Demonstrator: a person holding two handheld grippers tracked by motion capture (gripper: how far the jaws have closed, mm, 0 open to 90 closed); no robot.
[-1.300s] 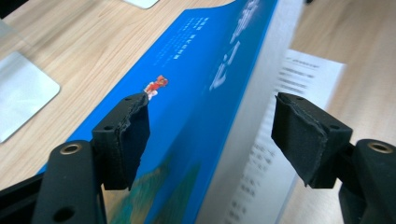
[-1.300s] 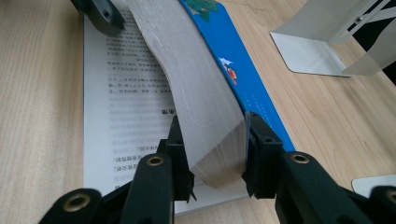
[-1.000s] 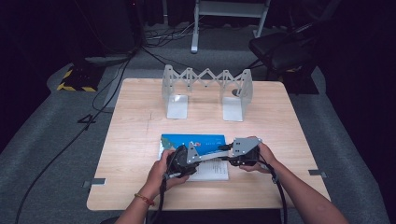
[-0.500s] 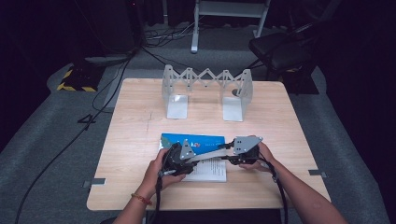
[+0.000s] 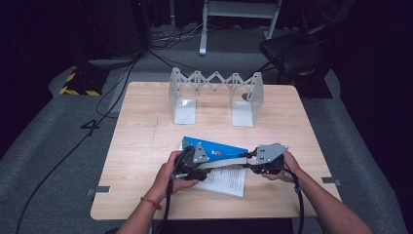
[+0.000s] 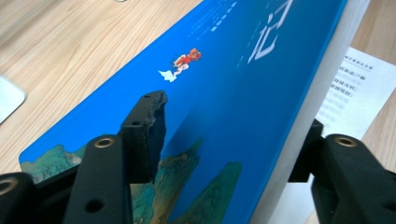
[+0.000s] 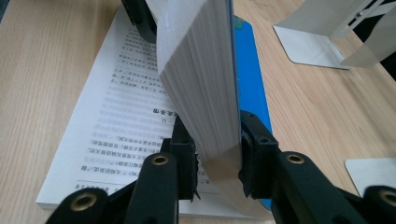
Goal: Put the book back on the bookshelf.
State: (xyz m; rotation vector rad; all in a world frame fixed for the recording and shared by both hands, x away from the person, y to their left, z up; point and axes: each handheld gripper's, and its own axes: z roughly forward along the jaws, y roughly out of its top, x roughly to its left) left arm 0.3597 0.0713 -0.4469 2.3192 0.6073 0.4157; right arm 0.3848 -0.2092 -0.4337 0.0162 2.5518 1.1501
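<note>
Tabletop: pale wood grain, standing on grey carpet in a dark room. Cables trail over the floor.

Folding metal bookend rack: upright toward the far edge.

Book, blue cover: near the front edge, lying open, printed page flat.

Right gripper: clenched on the lifted block of pages.

Left gripper: jaws just widening, released, cover edge between them.

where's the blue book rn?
High view: the blue book lies open at the table's near middle, between the left gripper and right gripper, in front of the metal rack; the right gripper clamps its raised pages.
</note>
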